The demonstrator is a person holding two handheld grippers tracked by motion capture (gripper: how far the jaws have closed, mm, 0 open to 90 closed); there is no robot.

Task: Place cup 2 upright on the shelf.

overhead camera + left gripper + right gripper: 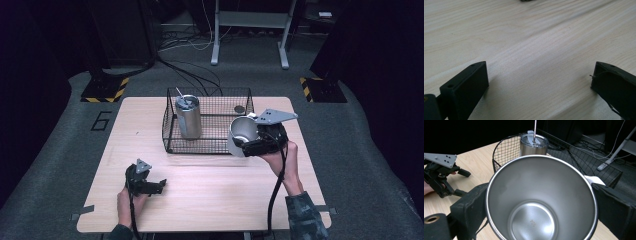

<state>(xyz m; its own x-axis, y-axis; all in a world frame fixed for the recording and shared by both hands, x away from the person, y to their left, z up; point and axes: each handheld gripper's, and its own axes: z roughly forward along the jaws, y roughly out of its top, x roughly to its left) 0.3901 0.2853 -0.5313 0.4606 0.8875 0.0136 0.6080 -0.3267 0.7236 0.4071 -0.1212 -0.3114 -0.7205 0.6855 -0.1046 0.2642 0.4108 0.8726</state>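
My right gripper point(243, 143) is shut on a steel cup with a white outside point(242, 131), held tilted above the front right corner of a black wire basket point(215, 147). In the right gripper view the cup's point(534, 207) empty inside faces me, with a black jaw pressed on either side of it. A steel tumbler point(188, 118) with a lid and straw stands upright in the basket's left part. My left gripper point(160, 185) rests open on the wooden table point(215, 195) at the front left. Only bare wood lies between its fingers point(469, 85).
A small dark round object point(239, 109) lies in the basket's far right corner. The tumbler point(534, 143) and basket point(505, 151) stand behind the cup, and the left gripper point(442, 178) is off to the left. Cables and a metal frame stand on the floor beyond the table.
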